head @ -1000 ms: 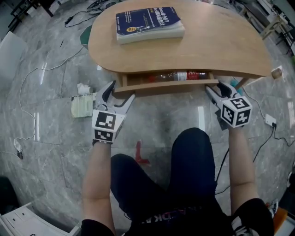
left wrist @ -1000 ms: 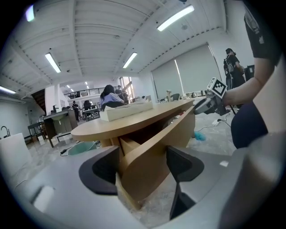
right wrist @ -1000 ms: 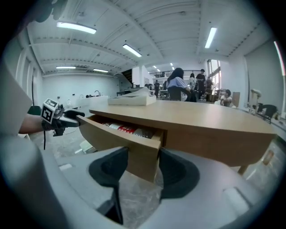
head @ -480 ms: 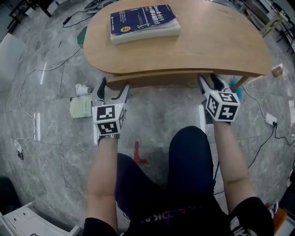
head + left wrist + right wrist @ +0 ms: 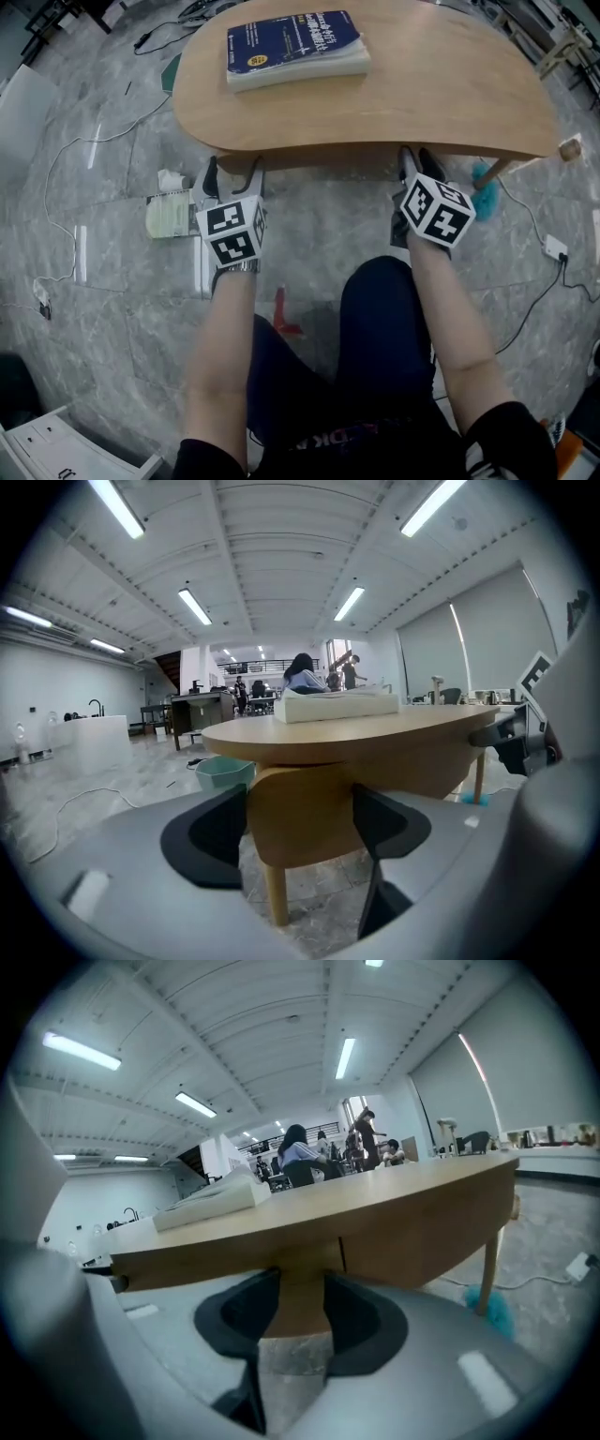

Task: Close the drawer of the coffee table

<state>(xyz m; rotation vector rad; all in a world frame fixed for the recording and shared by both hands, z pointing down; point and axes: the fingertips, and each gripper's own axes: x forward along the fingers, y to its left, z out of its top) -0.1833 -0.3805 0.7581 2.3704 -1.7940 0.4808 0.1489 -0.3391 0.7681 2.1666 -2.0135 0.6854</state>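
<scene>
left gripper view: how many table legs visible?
2. Near leg is low centre, under the wooden panel. Far leg is thin, at right. Others may be hidden.

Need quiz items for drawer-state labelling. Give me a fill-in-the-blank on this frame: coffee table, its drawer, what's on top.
1. The coffee table's drawer is ____, with none of its inside showing.
2. The only thing lying on the table top is a dark blue ____.
3. In the head view, that thing lies toward the table top's ____ end.

Missing words: closed; book; left.
</scene>
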